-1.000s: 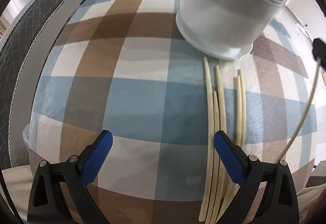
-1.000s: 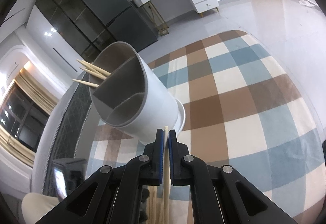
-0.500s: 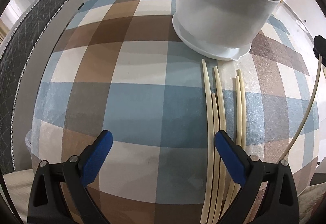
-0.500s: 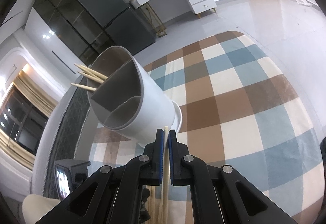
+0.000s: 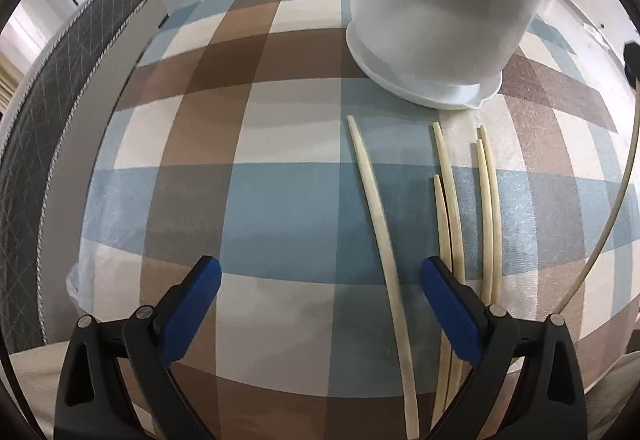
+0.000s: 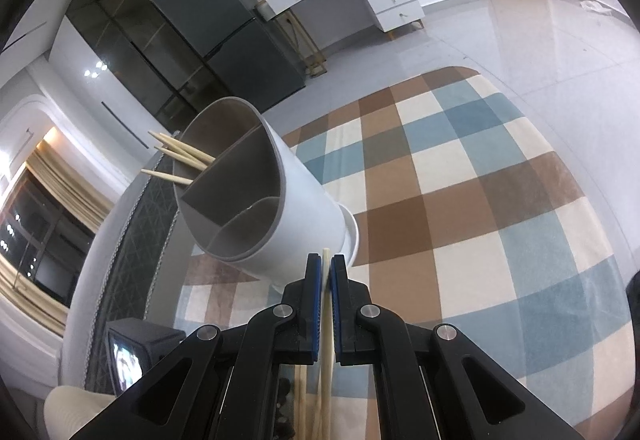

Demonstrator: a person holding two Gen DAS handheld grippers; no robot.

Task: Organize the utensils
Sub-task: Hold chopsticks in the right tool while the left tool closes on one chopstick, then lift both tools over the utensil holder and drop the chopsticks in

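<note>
Chopstick point(image 6: 326, 324) pinched mid-length in right gripper point(image 6: 326, 272), tip toward holder point(image 6: 256, 200). Left gripper point(image 5: 316, 304) spread wide over loose chopsticks point(image 5: 448, 208) on cloth point(image 5: 240, 200). Light, stiff, probably slick; best gripped near thick end.

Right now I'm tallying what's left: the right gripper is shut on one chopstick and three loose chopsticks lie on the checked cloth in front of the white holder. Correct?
Not quite: five chopsticks lie loose, not three, as the left wrist view shows. The right gripper is indeed shut on one chopstick, near the white holder.
</note>
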